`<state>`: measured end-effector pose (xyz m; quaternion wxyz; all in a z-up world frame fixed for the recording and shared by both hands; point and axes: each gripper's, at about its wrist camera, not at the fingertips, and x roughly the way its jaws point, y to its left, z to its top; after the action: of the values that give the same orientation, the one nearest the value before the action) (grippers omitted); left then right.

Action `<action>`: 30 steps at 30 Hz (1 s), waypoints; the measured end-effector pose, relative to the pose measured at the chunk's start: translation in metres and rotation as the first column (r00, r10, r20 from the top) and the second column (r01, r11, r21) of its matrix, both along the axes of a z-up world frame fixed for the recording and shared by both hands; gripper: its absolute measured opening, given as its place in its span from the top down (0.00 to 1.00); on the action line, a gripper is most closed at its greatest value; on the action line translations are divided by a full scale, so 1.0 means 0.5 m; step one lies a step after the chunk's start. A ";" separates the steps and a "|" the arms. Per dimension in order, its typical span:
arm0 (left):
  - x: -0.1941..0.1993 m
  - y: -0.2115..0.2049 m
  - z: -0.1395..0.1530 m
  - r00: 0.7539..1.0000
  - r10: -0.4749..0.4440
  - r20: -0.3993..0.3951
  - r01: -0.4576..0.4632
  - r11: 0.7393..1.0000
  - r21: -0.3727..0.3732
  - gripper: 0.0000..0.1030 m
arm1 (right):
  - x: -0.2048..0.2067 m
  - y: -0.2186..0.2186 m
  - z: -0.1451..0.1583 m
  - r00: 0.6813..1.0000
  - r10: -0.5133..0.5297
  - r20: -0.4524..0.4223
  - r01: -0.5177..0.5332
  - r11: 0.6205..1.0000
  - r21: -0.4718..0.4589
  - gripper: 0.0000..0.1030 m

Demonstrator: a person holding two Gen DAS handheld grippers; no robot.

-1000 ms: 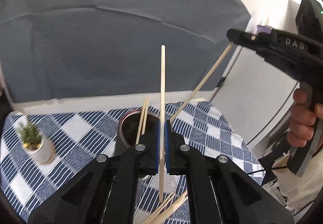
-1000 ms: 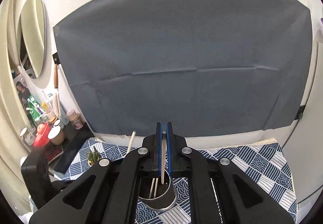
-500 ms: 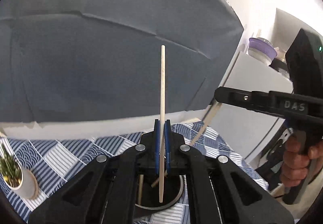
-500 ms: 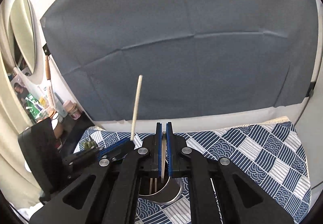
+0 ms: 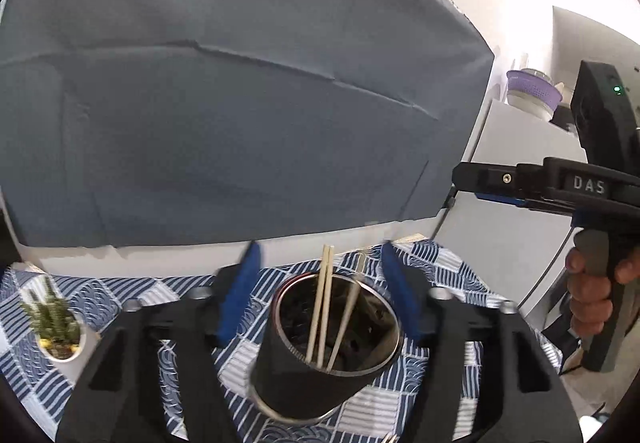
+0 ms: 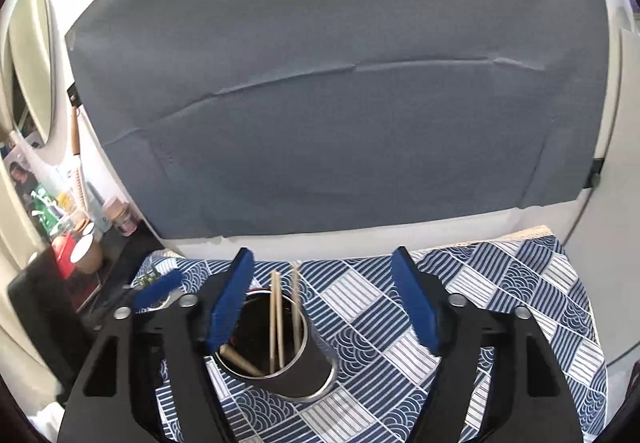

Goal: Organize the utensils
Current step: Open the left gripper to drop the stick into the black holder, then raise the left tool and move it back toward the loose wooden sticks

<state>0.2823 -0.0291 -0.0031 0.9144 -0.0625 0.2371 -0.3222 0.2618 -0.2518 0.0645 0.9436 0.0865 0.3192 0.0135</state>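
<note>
Left gripper (image 5: 318, 293): blue-padded jaws spread wide, holding nothing; half a second ago they were clamped on one upright pale wooden chopstick, now released. Right gripper (image 6: 322, 301): likewise wide open and empty, where it had pinched a second chopstick over the same vessel. Dark cylindrical metal-rimmed utensil cup (image 5: 320, 375): stands on the blue-and-white patterned tablecloth (image 6: 500, 283), toward its back edge, directly beneath both grippers. Pale wooden chopsticks (image 5: 325, 307): inside the cup, leaning against its wall, tips above the rim; a thicker wooden handle (image 6: 240, 361) lies low inside. Small potted green plant (image 5: 54, 323): near the cloth's left edge, well apart from the cup. Judgement: both deposits complete; more loose sticks may remain at the front edge, barely visible.
</note>
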 end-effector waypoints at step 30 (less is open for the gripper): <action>-0.247 0.077 -0.148 0.955 0.199 -0.221 -0.129 0.947 0.294 0.06 | -0.129 0.010 -0.174 0.966 0.011 -0.258 -0.007 1.000 0.014 0.15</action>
<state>0.1589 0.0097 -0.0774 0.9010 0.0065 0.3860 -0.1980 0.1972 -0.2468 -0.0226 0.8934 0.0920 0.4396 0.0084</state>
